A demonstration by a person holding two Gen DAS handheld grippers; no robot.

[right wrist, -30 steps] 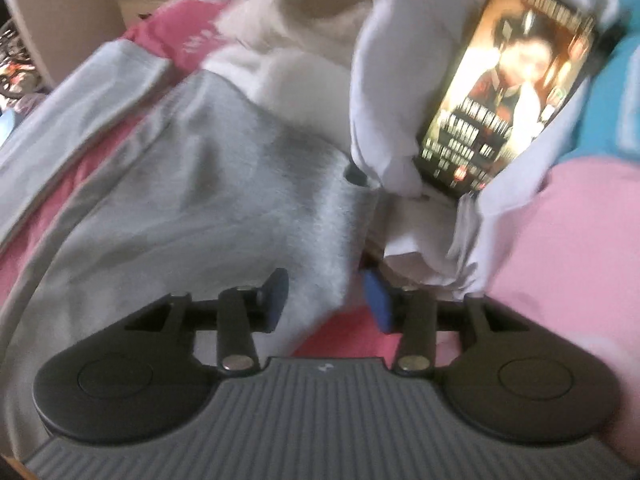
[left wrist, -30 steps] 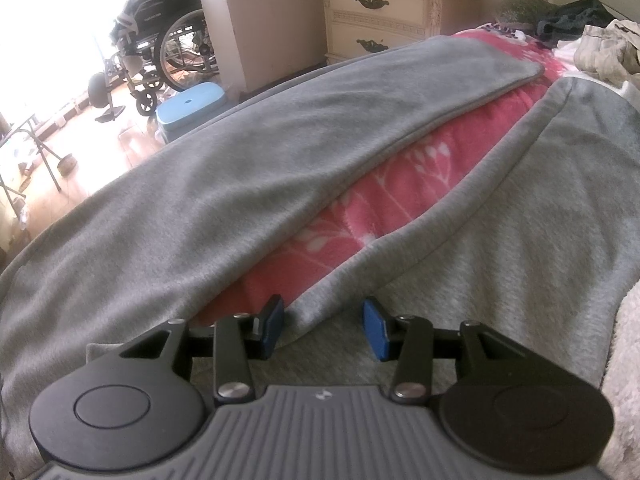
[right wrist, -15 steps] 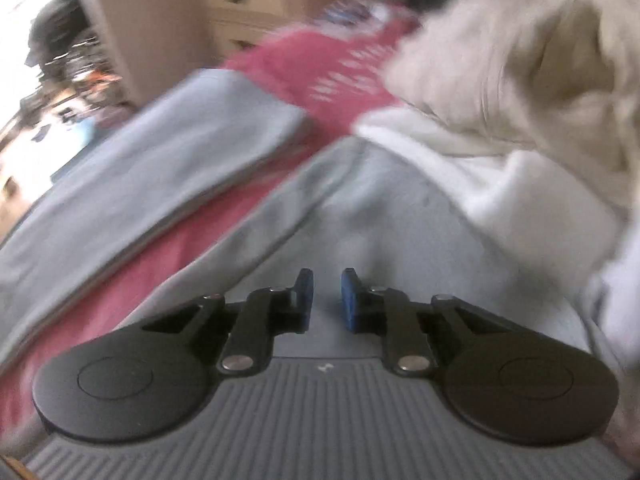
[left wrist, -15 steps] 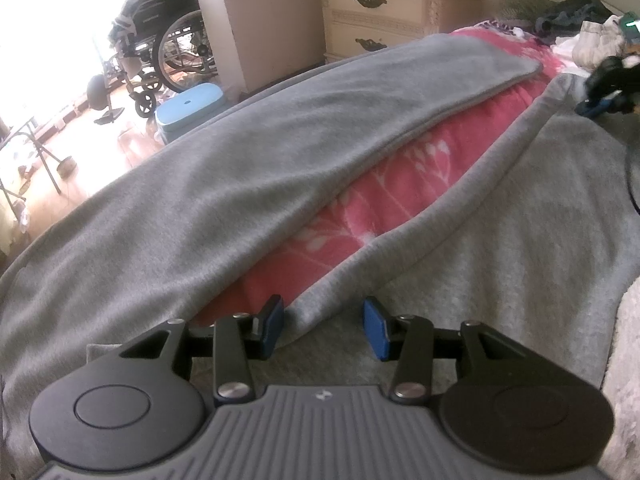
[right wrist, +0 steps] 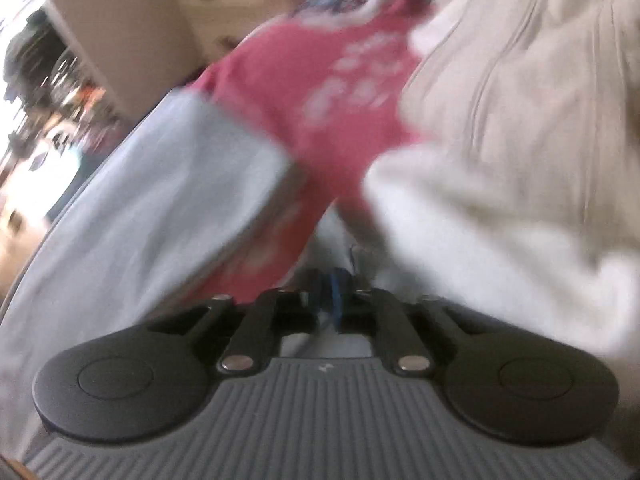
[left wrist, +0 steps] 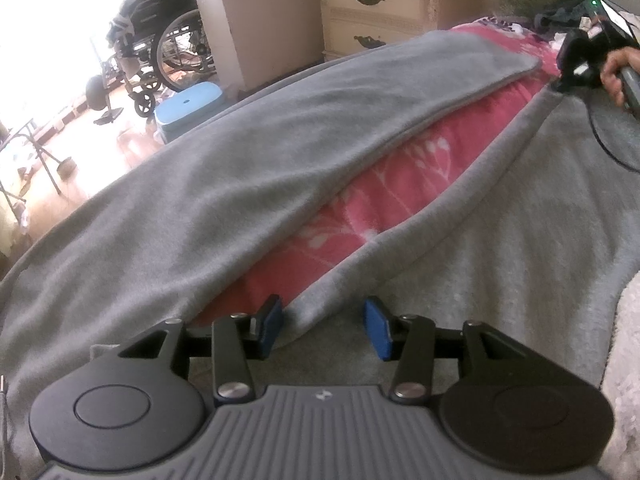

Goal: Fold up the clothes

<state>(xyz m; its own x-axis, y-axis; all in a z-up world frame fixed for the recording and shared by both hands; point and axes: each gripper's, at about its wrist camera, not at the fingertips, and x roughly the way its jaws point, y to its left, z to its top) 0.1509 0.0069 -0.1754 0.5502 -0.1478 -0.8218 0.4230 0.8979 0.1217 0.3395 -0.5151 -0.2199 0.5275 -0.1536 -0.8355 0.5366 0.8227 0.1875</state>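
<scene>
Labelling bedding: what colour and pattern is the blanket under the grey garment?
Pink-red blanket with a white plant print, clearest in the left wrist view.

Your left wrist view is sharp and evenly lit by daylight from the upper left, where the window area [left wrist: 36, 20] is blown out to pure white. That glare washes over the wooden floor [left wrist: 80, 148] and flattens detail around the wheelchair [left wrist: 160, 52]. Shadows on the grey garment [left wrist: 240, 168] are soft and shallow. Fisheye distortion bends the dresser [left wrist: 376, 20] and the frame edges.

Your right wrist view is heavily smeared by motion blur: the pink blanket [right wrist: 320, 112] and cream fabric [right wrist: 520, 140] lack clean edges. Its upper left corner is also overexposed.
</scene>
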